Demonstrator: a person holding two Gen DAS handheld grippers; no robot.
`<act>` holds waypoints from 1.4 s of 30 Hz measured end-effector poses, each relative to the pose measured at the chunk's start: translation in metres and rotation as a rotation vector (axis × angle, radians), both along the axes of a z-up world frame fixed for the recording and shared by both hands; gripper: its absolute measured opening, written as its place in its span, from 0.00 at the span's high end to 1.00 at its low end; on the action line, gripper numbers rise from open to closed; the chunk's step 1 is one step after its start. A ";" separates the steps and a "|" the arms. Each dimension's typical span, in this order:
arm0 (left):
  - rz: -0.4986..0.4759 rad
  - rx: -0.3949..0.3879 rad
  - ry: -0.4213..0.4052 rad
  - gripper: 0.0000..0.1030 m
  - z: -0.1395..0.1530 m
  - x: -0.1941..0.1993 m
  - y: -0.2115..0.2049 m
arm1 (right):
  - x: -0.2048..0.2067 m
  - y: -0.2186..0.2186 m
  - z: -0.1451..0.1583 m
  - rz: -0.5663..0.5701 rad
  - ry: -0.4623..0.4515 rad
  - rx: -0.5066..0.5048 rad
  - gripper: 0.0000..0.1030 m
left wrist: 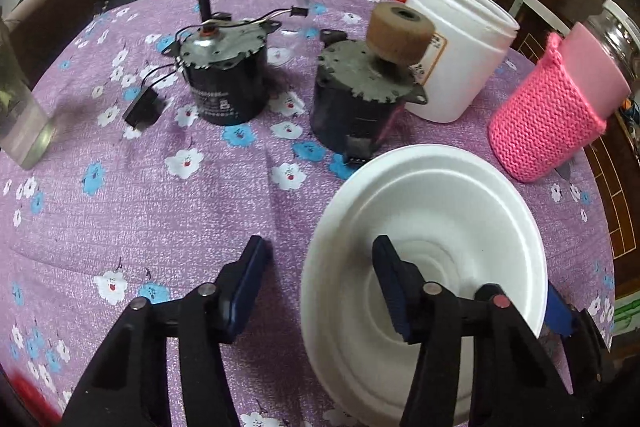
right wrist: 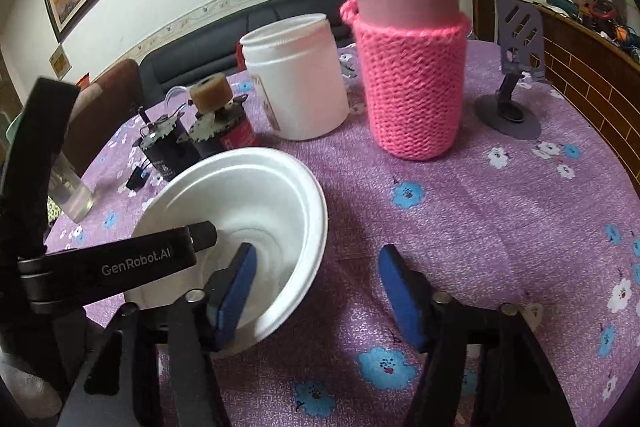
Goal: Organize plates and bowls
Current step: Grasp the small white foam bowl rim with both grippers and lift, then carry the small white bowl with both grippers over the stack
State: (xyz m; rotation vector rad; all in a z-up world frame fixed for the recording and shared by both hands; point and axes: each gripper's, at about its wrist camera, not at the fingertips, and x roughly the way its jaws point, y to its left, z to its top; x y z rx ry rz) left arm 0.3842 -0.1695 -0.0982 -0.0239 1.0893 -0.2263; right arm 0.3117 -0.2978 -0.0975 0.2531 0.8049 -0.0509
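A white foam bowl (left wrist: 440, 211) sits on the purple flowered tablecloth (left wrist: 160, 211), tilted. My left gripper (left wrist: 320, 283) is open and straddles the bowl's left rim, its right finger inside the bowl. In the right wrist view the same bowl (right wrist: 260, 187) is at lower left. My right gripper (right wrist: 316, 291) is open and straddles the bowl's right rim, its left finger inside the bowl. The left gripper's black body (right wrist: 120, 263) reaches over the bowl from the left.
Two small electric motors (left wrist: 224, 75) (left wrist: 360, 95) stand behind the bowl. A white plastic jar (left wrist: 460, 51), a bottle in a pink knitted sleeve (right wrist: 412, 67), a grey phone stand (right wrist: 512, 99) and a clear glass (left wrist: 20, 107) also stand on the table.
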 end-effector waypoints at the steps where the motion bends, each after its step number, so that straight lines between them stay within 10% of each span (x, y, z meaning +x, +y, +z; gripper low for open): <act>1: -0.006 0.001 -0.002 0.54 0.001 -0.001 -0.002 | 0.001 0.001 0.000 0.004 0.004 0.003 0.41; 7: -0.031 -0.018 -0.003 0.76 0.009 -0.010 -0.013 | 0.001 0.003 0.001 0.027 0.023 0.038 0.77; 42: 0.089 -0.118 -0.127 0.82 0.077 -0.185 0.072 | -0.151 0.049 0.073 0.098 -0.055 0.170 0.81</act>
